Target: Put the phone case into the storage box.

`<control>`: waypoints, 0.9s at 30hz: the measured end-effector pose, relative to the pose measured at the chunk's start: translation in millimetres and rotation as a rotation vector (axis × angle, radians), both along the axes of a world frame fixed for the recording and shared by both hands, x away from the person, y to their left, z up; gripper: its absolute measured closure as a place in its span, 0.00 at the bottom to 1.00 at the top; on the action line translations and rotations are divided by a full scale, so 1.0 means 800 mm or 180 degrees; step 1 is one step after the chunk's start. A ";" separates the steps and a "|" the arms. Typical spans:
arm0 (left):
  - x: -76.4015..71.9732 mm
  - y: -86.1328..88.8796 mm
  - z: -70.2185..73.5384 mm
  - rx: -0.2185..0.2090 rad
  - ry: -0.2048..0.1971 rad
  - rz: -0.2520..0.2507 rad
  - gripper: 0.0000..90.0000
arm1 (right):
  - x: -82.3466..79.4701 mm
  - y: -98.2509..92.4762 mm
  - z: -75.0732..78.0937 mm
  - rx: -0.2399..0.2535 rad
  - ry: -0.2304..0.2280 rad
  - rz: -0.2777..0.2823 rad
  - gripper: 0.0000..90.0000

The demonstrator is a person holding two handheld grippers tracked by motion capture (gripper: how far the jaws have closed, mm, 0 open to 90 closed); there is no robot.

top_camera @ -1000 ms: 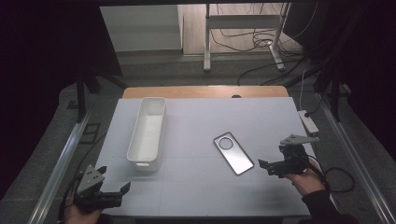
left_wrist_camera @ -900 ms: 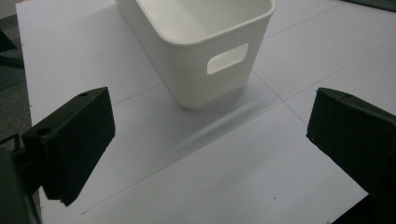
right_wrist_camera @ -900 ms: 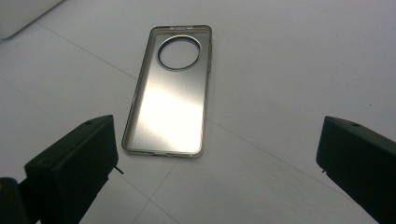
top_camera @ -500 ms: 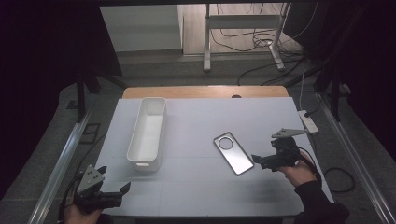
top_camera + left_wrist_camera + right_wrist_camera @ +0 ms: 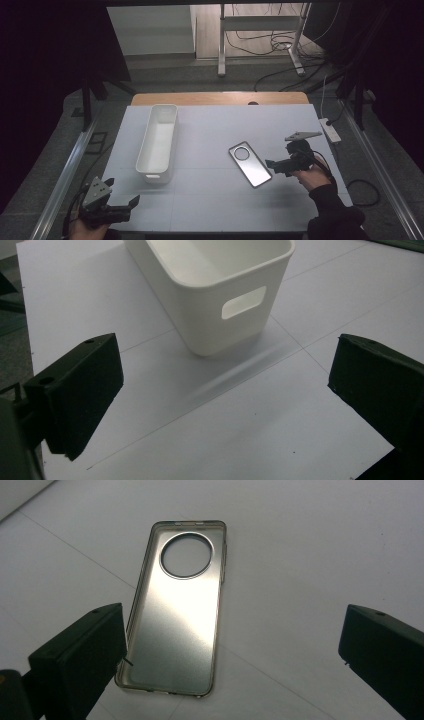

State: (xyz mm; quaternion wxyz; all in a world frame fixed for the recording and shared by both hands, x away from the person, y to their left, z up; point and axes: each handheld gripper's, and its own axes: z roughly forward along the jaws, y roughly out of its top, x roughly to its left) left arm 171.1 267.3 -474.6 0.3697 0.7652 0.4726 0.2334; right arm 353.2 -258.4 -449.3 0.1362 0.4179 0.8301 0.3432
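I bring my released right tongs (image 5: 272,165) squarely over the phone case (image 5: 250,164), straddling its narrow edges before clenching.

Dark room; grey floor (image 5: 165,75) lit beyond white table (image 5: 210,130); cables (image 5: 260,42) around metal stand (image 5: 260,25).

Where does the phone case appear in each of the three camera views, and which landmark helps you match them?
High view: the phone case lies flat right of centre on the white table, just left of the right gripper.
Left gripper view: not in this picture.
Right gripper view: the phone case lies left of centre, its near end by the left jaw.
Shared landmark: its round camera hole.
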 end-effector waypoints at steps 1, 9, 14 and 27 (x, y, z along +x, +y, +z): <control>0.000 0.000 0.000 0.0000 0.0000 0.0000 0.02 | 0.001 0.001 0.000 -0.0004 0.0013 0.0001 0.00; 0.000 0.000 0.000 -0.0016 0.0004 -0.0002 0.02 | 0.013 0.008 -0.003 -0.0095 0.0029 0.0036 0.00; 0.001 0.000 0.000 -0.0021 0.0004 -0.0003 0.02 | 0.023 0.015 -0.006 -0.0095 0.0085 0.0047 0.00; 0.001 0.001 0.000 -0.0029 0.0004 -0.0009 0.02 | 0.041 0.028 -0.014 -0.0126 0.0246 0.0024 0.00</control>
